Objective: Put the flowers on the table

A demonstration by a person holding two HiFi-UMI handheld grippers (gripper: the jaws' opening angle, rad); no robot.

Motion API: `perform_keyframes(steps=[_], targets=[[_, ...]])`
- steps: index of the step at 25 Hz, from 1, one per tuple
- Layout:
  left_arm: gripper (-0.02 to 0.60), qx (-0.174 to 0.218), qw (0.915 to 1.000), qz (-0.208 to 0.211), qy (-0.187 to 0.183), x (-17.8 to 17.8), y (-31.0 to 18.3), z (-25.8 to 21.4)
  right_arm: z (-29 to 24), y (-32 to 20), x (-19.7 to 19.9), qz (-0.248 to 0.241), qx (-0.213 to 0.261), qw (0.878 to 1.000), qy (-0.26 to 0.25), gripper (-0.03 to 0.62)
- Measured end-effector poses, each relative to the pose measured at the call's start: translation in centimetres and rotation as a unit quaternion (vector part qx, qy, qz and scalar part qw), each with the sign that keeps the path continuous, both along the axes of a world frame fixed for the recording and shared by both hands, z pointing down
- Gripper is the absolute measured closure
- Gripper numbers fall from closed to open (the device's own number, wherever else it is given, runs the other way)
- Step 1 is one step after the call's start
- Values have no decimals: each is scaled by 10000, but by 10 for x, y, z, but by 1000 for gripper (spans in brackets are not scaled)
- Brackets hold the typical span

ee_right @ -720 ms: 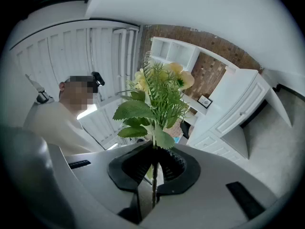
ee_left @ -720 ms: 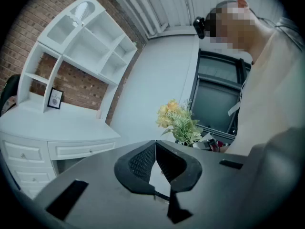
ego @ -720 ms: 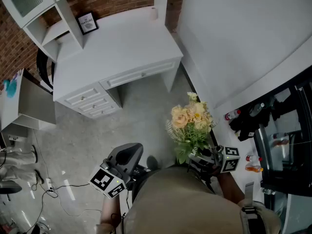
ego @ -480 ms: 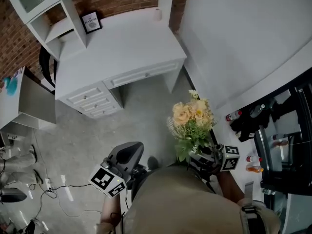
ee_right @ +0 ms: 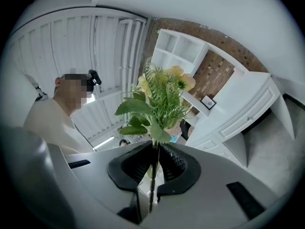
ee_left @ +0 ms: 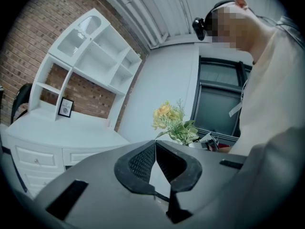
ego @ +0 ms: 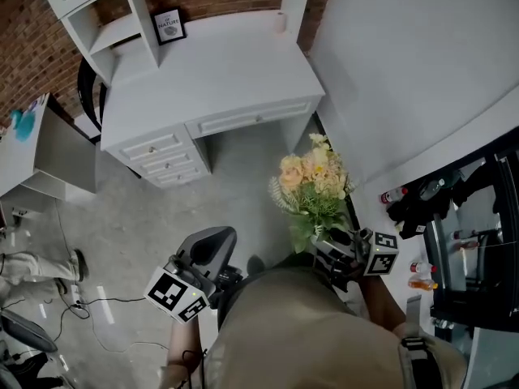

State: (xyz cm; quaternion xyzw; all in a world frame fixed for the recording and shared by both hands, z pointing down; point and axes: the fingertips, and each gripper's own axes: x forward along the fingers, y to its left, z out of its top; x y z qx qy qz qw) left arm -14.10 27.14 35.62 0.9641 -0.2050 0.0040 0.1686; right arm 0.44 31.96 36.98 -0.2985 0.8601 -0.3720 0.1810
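The right tool [ego: 339, 251] [ee_right: 153, 162] was closed on the thin green stem of the flowers [ego: 313, 181] [ee_right: 159, 97], its two black ribbed pads pressing the stem from either side. The bunch stood upright above the jaws, pale yellow and peach blooms over broad green leaves. Seen from the head view, the flowers were held in the air over the grey floor [ego: 134, 217], in front of the person's body and well apart from the white worktop [ego: 215, 71] [ee_right: 248, 97], which stood against a brick wall. That worktop carried a small black-framed picture [ego: 169, 25] [ee_left: 66, 107] near its back edge, beside a white shelf unit [ego: 101, 10] [ee_left: 90, 51] that rose from its left end; a stack of drawers [ego: 160, 157] sat under that same end. The left tool [ego: 209, 254] [ee_left: 155, 160] was held low at the person's left, its jaws brought together at the tips with nothing between them. From the left gripper view the flowers [ee_left: 170, 120] showed beyond the closed jaws, to the right of the worktop [ee_left: 66, 130].
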Motion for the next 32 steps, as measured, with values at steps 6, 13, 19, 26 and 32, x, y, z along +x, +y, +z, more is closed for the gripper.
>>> perform_keyframes(steps=[6, 13, 19, 26, 32], targets=[[571, 112, 9998, -182, -7, -6, -5, -3, -10, -14, -3, -49, 182, 9995, -249, 543], [571, 90, 9984, -552, -53, -13, -18, -3, -9, -39, 10, -182, 403, 9979, -479, 542], [571, 97, 9967, -806, -78, 7, -38, -6, -4, -67, 26, -502, 365, 9974, -374, 542], [571, 59, 9937, -1107, -168, 29, -71, -10, -8, -109, 46, -879, 381, 9939, -539, 543], [571, -42, 9916, -1238, -367, 51, -89, -8, -10, -137, 67, -1035, 440, 9916, -634, 543]])
